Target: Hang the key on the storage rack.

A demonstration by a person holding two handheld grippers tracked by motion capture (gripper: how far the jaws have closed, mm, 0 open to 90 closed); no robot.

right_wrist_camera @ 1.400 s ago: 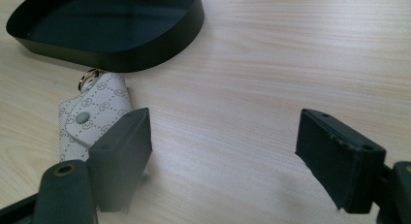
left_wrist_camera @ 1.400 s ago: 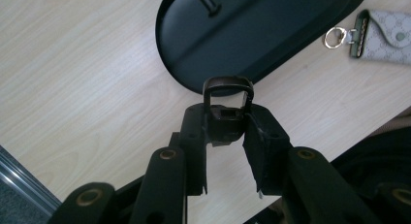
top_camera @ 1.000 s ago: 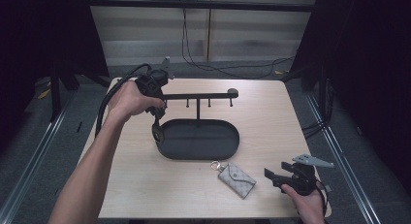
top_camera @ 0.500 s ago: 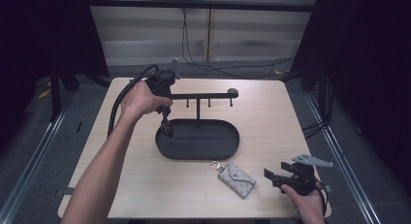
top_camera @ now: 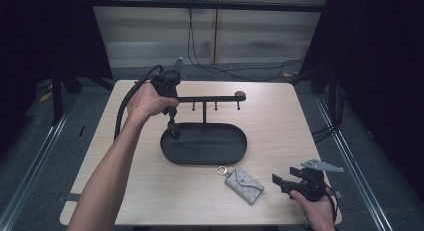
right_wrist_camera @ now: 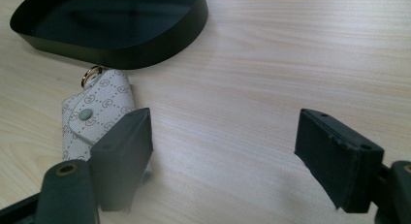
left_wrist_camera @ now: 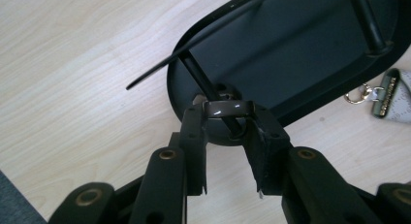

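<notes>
A black oval tray (top_camera: pixel 235 152) sits mid-table with a T-shaped hanger bar (top_camera: pixel 210 98) rising from it. My left gripper (top_camera: pixel 173 132) points down over the tray's left end, below the bar's left tip. In the left gripper view it (left_wrist_camera: pixel 227 124) is shut on a glossy brown ring (left_wrist_camera: pixel 227 108), with the tray floor (left_wrist_camera: pixel 300 44) beneath. A pale patterned key pouch (top_camera: pixel 244 185) with a gold clasp lies in front of the tray. My right gripper (top_camera: pixel 284 176) rests open at the front right, just right of the pouch (right_wrist_camera: pixel 94 120), with bare wood between its jaws (right_wrist_camera: pixel 223 136).
The tray's wall (right_wrist_camera: pixel 145 52) stands just beyond the pouch. Small pegs hang under the hanger bar. The left gripper's cable loops toward the table's back left. Dark curtains and metal rails surround the table.
The left hand has shifted a little to the right, bringing its gripper over the tray's left end. The right gripper and the pouch have stayed put.
</notes>
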